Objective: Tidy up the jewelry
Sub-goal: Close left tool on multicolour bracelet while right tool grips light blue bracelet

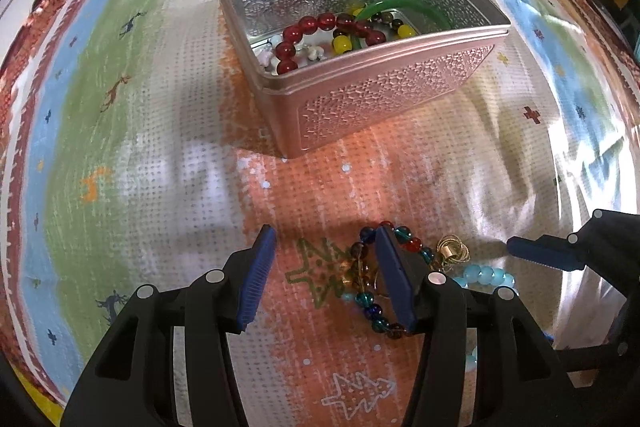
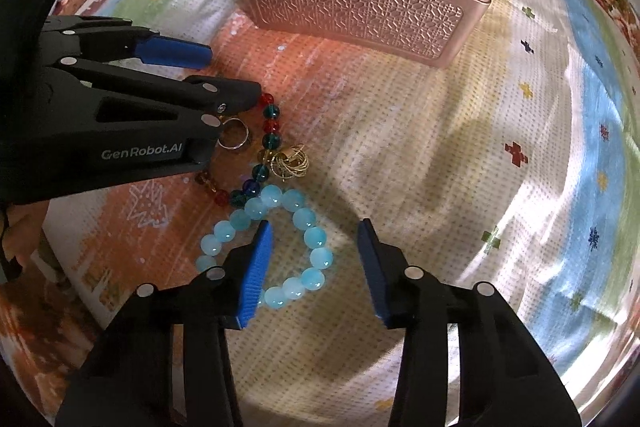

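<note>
Both the left gripper [image 1: 326, 277] and the right gripper [image 2: 316, 271] are spread wide over the multicolour bead bracelet [image 2: 269, 143] and the light blue bracelet [image 2: 304, 219], seemingly touching nothing, near the open tin [image 1: 394, 99].

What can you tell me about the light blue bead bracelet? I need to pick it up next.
The light blue bead bracelet is a closed loop of round, glossy, translucent beads, glass-like in look, lying flat on the patterned cloth. The open right gripper hovers over it, its left finger covering part of the loop. At its far end it lies against the multicoloured bead bracelet; whether they touch is unclear. The gold wire coil lies just beyond.
</note>
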Tool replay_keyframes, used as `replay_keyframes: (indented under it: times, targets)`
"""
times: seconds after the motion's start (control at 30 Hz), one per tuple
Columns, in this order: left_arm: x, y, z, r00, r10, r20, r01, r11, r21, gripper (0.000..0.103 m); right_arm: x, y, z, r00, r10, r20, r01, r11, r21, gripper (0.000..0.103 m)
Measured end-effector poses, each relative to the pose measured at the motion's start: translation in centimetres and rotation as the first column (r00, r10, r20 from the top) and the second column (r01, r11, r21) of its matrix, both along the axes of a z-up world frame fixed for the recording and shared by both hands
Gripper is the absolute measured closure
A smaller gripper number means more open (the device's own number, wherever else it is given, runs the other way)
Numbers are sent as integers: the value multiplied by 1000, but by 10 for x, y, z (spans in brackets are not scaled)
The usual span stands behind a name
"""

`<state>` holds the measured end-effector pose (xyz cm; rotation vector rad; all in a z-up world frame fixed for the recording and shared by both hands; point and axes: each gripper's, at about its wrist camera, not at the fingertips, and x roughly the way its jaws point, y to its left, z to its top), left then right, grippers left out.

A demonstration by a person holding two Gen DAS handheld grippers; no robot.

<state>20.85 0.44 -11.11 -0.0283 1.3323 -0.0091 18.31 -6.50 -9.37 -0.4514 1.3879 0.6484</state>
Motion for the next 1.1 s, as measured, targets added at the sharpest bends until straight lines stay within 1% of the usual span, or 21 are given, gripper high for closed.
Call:
replay_keyframes:
  times: [0.07, 0.1, 0.13, 0.2, 0.23, 0.27, 0.33, 0.37, 0.4, 0.43, 0.5, 0.6, 0.73, 0.83, 0.93, 1.1]
  targets:
    - [0, -3, 0, 1000, -8, 2, 8, 1000, 1, 53, 0, -4, 0, 1000, 0, 5, 0, 1000, -4, 66]
    - [1, -4, 0, 1000, -14, 1, 14, 1000, -4, 57, -3, -3, -3, 1000, 0, 6, 0, 1000, -4, 68]
    - [1, -6, -1, 1000, -19, 1, 19, 1000, -6, 59, -3, -3, -3, 1000, 0, 7, 0, 1000, -4, 71]
    - [-1, -10, -2, 999, -33, 0, 33, 999, -4, 65, -3, -4, -4, 1000, -1, 10, 1, 1000, -6, 75]
    - [-2, -13, -3, 999, -41, -2, 41, 999, 0, 67, -3, -4, -4, 1000, 2, 8, -2, 1000, -3, 79]
    - [-4, -15, -4, 999, -46, -4, 46, 999, 3, 68, -4, -5, -4, 1000, 7, 3, -7, 1000, 1, 86]
    - [-4, -21, -7, 998, -57, -13, 57, 998, 13, 72, -6, -3, -4, 1000, 22, 6, -22, 1000, 0, 87]
    - [-4, -23, -8, 998, -62, -12, 62, 998, 31, 76, -7, -2, -5, 1000, 25, 7, -25, 1000, -1, 88]
    - [-5, -24, -9, 998, -64, -10, 64, 997, 38, 86, -7, -1, -5, 1000, 27, 5, -27, 1000, 3, 91]
    - [-5, -25, -10, 998, -63, -13, 63, 997, 33, 91, -7, -1, -6, 1000, 26, 1, -26, 1000, 7, 91]
    - [-6, -28, -11, 998, -59, -12, 59, 998, 26, 93, -6, -1, -6, 1000, 25, 0, -25, 1000, 11, 91]
    - [-7, -26, -11, 999, -54, -9, 54, 998, 18, 94, -4, -2, -6, 1000, 13, 6, -13, 1000, 24, 91]
    - [-12, -13, -11, 999, -39, -4, 39, 999, 12, 94, -1, -6, 0, 1000, -18, 26, 17, 999, 36, 91]
    - [-16, -9, -5, 1000, -29, 8, 29, 1000, 10, 94, 0, -10, 6, 999, -33, 38, 31, 998, 53, 91]
    - [-21, -5, 5, 999, -12, 43, 13, 1000, -11, 94, 3, -14, 10, 998, -54, 42, 51, 996, 79, 91]
    - [-27, 0, 18, 997, 2, 83, 2, 999, -52, 94, 11, -23, 15, 994, -94, 54, 89, 992, 91, 91]
